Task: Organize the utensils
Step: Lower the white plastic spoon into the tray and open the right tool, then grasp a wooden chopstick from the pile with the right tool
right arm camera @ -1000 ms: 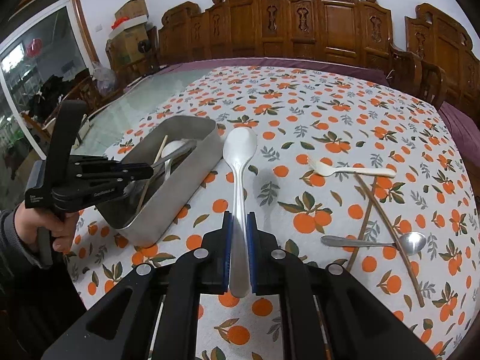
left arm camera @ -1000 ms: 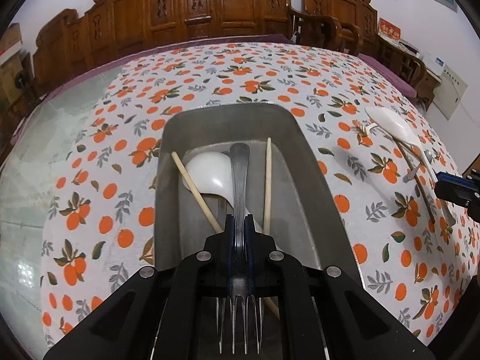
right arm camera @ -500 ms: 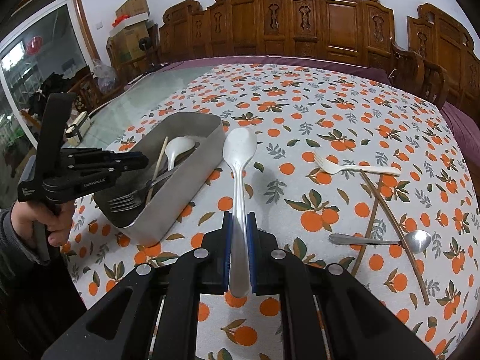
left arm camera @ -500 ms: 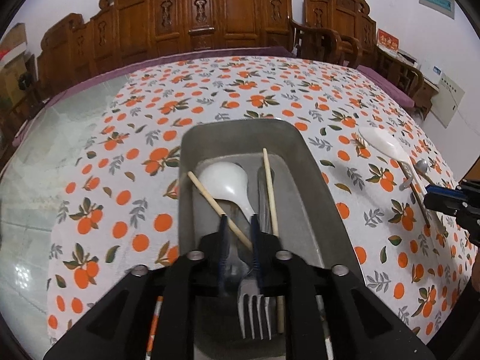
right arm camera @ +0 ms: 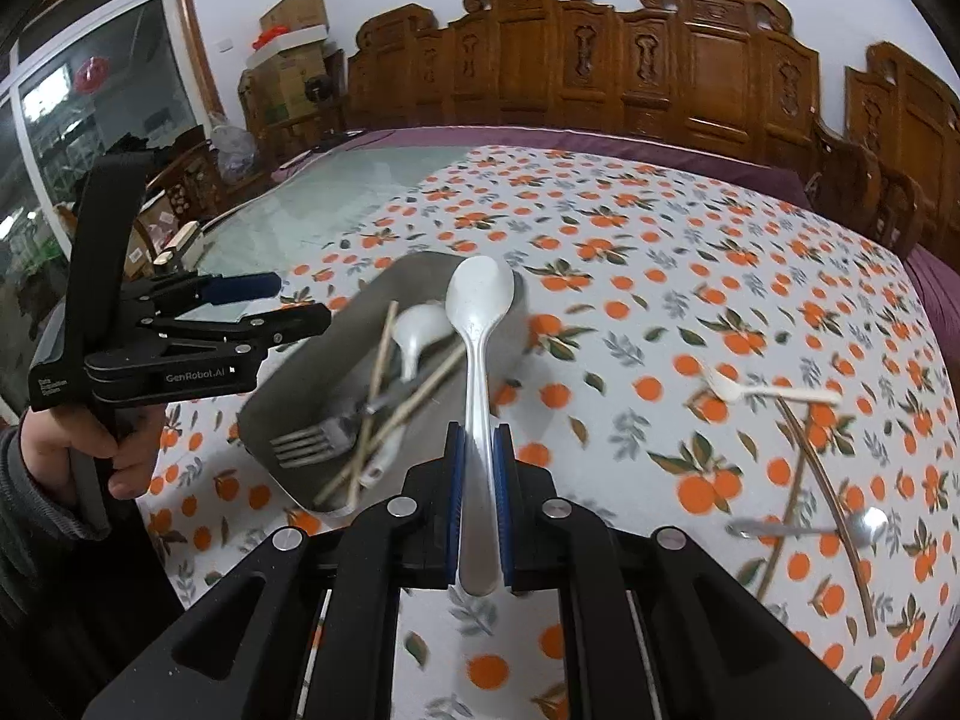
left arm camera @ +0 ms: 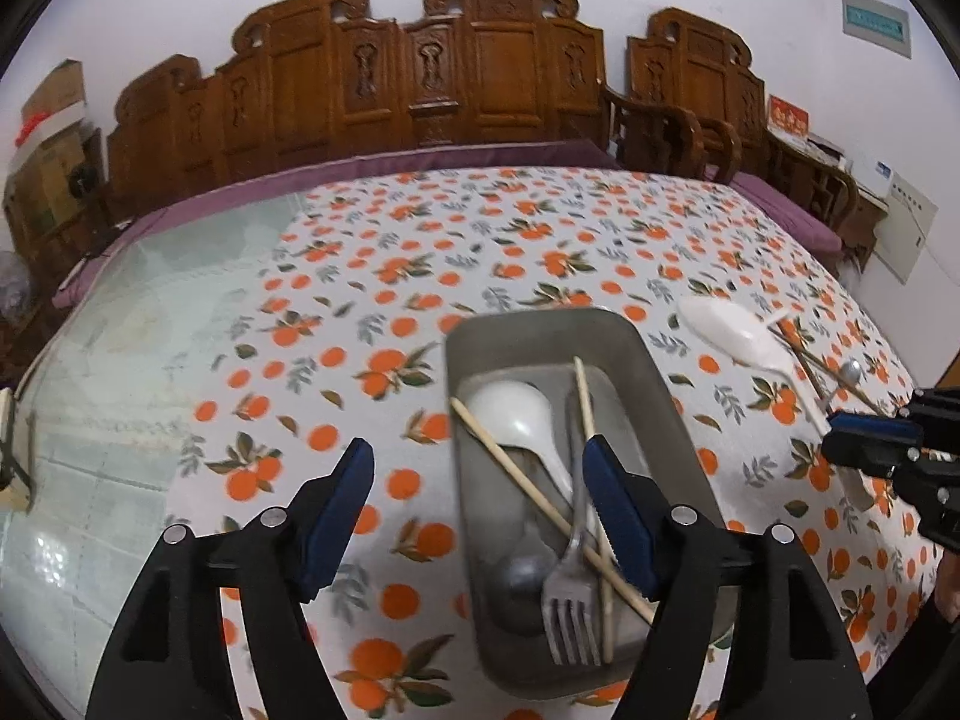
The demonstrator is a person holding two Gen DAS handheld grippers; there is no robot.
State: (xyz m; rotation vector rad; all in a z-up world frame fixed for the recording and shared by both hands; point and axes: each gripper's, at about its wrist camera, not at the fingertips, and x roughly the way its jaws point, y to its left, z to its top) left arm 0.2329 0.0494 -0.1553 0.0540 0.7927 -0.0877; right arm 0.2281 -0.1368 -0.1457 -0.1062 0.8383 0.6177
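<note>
A home dining room: a large surface [left arm camera: 150, 360] with a glass top under an orange-print tablecloth [left arm camera: 540, 240], carved wooden chairs [left arm camera: 492, 72] ranged along the far white wall, stacked cardboard boxes [right arm camera: 288, 30] in the far left corner beside a glazed door [right arm camera: 90, 108].

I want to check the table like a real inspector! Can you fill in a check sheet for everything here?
Surface: orange-print tablecloth, bare glass at one side.
Job's things: metal tray holds metal fork, white spoon and light chopsticks. On the cloth lie a white fork, a metal spoon and dark chopsticks.
Clutter: nothing seen.
Grippers: left hand-held gripper empty, jaws opening; right hand-held gripper shut on a large white spoon.
Cables: nothing seen.
Surroundings: carved wooden chairs, boxes.
</note>
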